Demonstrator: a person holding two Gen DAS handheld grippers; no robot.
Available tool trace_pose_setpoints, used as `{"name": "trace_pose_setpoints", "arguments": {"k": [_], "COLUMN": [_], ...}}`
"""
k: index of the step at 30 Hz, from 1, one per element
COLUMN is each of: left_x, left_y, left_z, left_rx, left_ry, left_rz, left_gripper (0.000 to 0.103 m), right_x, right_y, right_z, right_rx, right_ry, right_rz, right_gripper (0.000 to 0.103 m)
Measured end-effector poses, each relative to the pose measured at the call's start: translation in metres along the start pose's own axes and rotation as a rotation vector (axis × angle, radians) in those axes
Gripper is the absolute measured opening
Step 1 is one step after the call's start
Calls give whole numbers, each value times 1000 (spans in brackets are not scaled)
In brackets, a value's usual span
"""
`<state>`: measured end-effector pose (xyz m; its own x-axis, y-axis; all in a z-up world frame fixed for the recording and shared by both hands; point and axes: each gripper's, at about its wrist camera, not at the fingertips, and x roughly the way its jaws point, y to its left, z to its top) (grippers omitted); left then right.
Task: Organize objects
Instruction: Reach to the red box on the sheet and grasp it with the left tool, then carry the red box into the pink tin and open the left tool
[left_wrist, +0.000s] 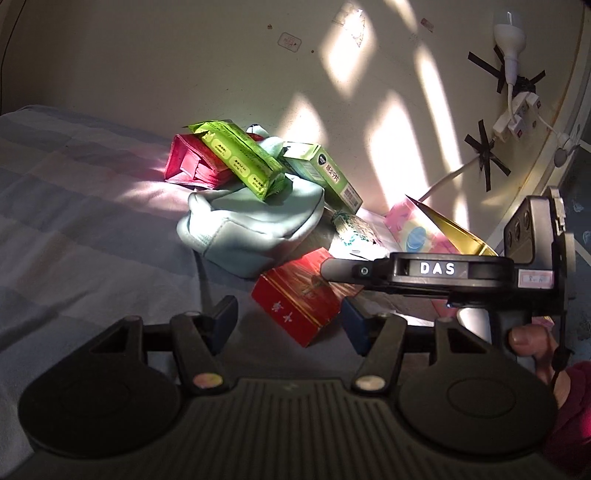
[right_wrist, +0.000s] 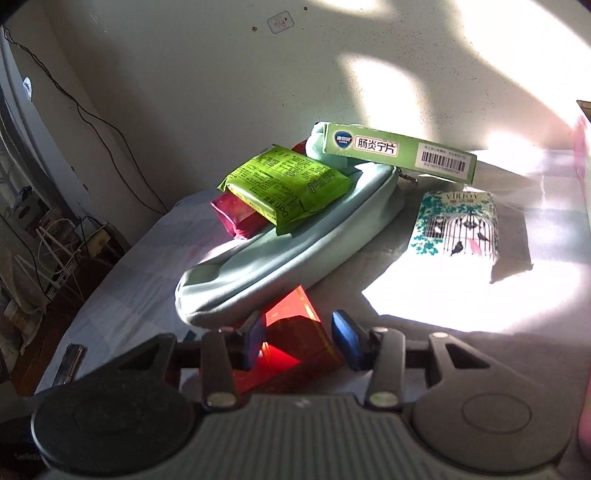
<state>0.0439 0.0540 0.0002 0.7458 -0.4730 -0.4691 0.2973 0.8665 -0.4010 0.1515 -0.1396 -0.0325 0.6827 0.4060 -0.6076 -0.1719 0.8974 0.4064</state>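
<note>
A pile lies on a blue checked bed sheet (left_wrist: 74, 229). A pale blue pouch (left_wrist: 251, 229) carries a lime green packet (left_wrist: 240, 158) and a green medicine box (left_wrist: 325, 173); a magenta packet (left_wrist: 192, 162) leans behind. A red box (left_wrist: 299, 299) lies in front. My left gripper (left_wrist: 288, 317) is open just short of it. My right gripper (right_wrist: 301, 339) straddles the red box (right_wrist: 295, 332) with its jaws on either side; contact is unclear. The right gripper also shows in the left wrist view (left_wrist: 340, 267). A bird-cage tissue pack (right_wrist: 458, 225) lies to the right.
A wall (left_wrist: 184, 55) stands right behind the pile, with taped plugs and a cable (left_wrist: 513, 74). A pink and gold open box (left_wrist: 424, 229) sits at the right. Off the bed's left edge, cables and a router (right_wrist: 55, 251) lie on the floor.
</note>
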Motion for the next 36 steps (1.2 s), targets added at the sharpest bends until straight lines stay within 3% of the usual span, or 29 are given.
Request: {"name": "trace_pose_setpoints", "arguments": {"k": [4,7,11,16,18,20,25,29,33,36], "left_x": [2,4,6,22,21,16,4,22,58,90], "left_y": [2,5,5,-7,-13,-22,-71,-135,-188,-219], "left_z": [-1,0,1,1,0,1,21,38,46,44], "left_rx": [-23,-45,-56,-17,2,-6,102,253,347,398], "left_ry": [15,25,30,98,96,89,18,-21,-14,21], "left_rz": [-21,-39,-64,-100,-68,-67,-171,-246,-317,-334], "left_gripper": [63,63,63,51,49,49,49,49,49,50], "right_x": [-40,-55,-54,-32,-28,-37,-91,-140,-171,-181], "right_y": [20,31,48,47,46,43,35,14,-20,-54], "right_z": [-49,-77,-75,-60,-56,-58,-65,-58,-50,-42], "right_rx": [-50,-149,-253,-275,-276,-245,-256,-242,-200,-130], "right_ry": [-26,-53,-69,-35,-49,-66,-223,-368,-440,-432], "right_rz": [18,-40,-108,-131,-176,-168,-251,-362,-482,-525], "right_gripper": [44,46,61,60,52,50,49,49,49,49]}}
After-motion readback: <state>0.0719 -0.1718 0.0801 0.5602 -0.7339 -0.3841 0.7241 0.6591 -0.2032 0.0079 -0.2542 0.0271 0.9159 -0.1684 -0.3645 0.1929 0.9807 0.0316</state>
